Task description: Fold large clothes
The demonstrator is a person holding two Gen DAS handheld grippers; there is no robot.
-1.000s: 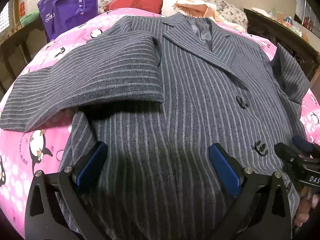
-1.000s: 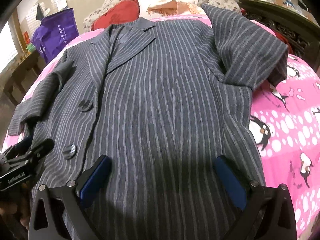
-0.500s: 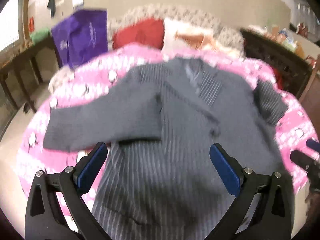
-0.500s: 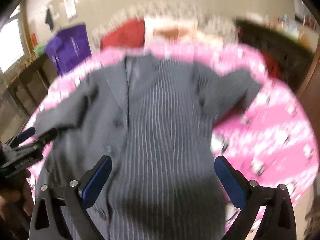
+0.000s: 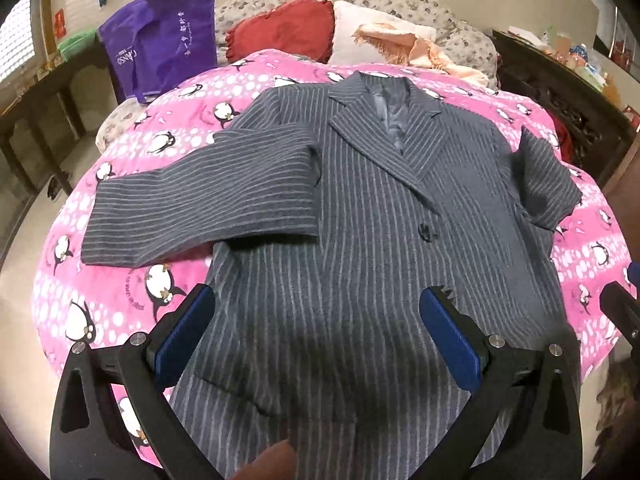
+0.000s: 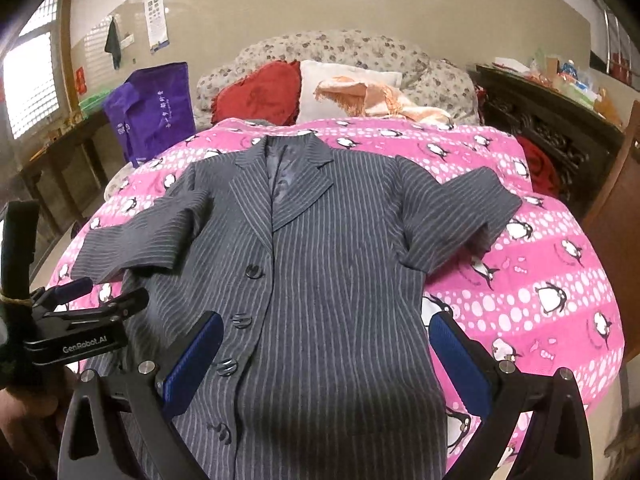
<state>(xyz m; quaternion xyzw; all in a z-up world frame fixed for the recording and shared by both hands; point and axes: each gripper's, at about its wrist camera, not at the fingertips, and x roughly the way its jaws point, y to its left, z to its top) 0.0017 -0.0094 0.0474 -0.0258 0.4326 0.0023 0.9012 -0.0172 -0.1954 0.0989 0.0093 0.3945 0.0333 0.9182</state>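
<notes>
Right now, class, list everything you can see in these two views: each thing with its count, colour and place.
Coat: one, grey with pale stripes, spread front-up on the blanket, sleeves out to the sides.
Buttons: four seen, dark, down the coat front.
Blanket: one, pink with penguins, over the bed.
Cushion: one, red, at the bed head.
Pillow: one, white, beside the cushion.
Scarf: one, peach, on the pillow.
Bag: one, purple, left of the bed.
Cabinet: one, dark wood, right of the bed.
Left gripper: black, blue pads, open above the coat hem.
Right gripper: same, open.
</notes>
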